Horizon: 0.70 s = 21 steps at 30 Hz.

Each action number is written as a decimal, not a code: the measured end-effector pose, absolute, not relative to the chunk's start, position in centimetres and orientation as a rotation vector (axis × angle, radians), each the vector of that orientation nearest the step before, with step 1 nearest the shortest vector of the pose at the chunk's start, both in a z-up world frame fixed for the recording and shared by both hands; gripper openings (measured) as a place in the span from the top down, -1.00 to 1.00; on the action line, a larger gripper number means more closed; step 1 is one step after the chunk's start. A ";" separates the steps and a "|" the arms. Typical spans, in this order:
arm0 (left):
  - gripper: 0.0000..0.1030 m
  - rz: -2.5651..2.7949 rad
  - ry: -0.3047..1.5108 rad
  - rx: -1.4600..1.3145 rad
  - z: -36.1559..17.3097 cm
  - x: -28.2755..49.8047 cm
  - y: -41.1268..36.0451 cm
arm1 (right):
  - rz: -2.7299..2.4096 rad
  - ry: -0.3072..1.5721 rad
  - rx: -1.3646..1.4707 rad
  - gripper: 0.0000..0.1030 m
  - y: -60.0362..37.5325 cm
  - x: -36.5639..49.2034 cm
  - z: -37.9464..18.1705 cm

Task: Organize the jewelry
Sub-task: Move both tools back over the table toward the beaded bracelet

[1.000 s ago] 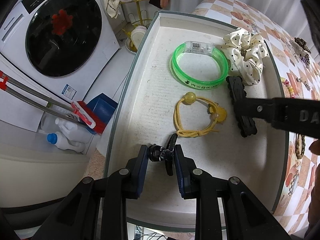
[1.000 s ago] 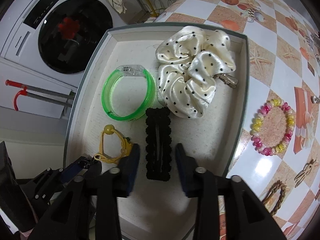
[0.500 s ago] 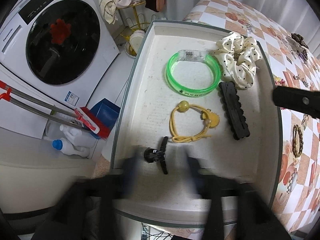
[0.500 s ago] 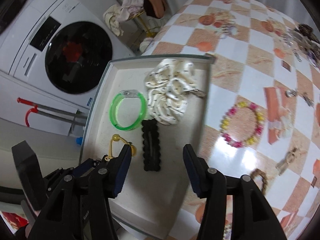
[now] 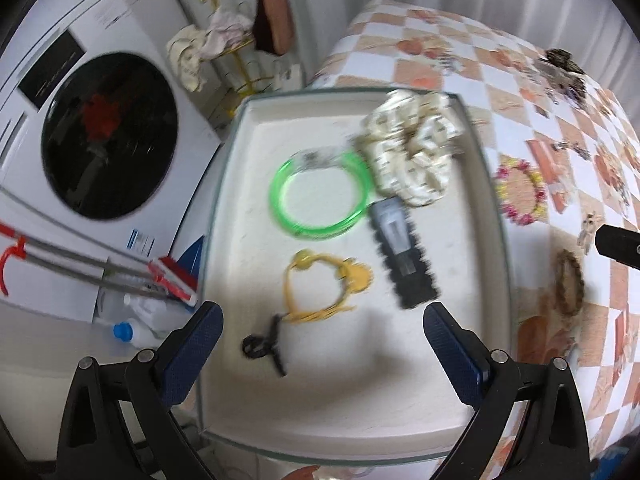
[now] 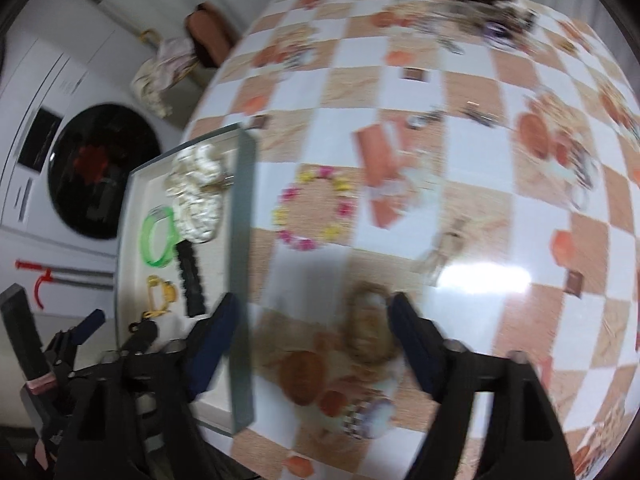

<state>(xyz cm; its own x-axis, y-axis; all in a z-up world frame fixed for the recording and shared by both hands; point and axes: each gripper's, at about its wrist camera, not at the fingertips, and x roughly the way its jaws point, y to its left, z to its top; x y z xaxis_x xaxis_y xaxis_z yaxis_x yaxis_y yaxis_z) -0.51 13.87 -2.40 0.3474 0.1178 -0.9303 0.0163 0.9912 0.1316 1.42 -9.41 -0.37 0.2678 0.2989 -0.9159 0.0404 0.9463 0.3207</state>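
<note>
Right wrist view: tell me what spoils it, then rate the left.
Right wrist view: heavy motion blur smears the checkered tablecloth, with white glare near the woven bracelet. Left wrist view: milder blur; the tray contents stay recognisable.

The left gripper (image 5: 322, 348) is built of matte black plastic arms with triangular cut-outs, each arm carrying round silver screw heads near the joints. Its two fingers (image 5: 188, 356) are faced with dark blue, finely textured pads that taper toward the tips. The right gripper (image 6: 310, 344) has the same make: black angular arms, silver screws, and dark blue pads on its fingers (image 6: 210, 350), blurred in this view. At the right edge of the left wrist view, a black bar with a small screw shows.
</note>
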 end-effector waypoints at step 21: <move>-1.00 -0.125 1.160 0.205 -0.8 2.4 5.4 | -0.090 1.303 0.423 -0.65 -17.4 1.1 -3.3</move>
<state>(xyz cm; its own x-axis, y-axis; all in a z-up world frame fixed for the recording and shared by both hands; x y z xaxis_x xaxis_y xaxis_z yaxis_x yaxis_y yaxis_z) 2.44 5.40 -0.79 0.3954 0.0076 -0.9185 0.2035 0.9744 0.0956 1.06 -17.38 -3.34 0.2733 0.1706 -0.9467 0.2992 0.9203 0.2522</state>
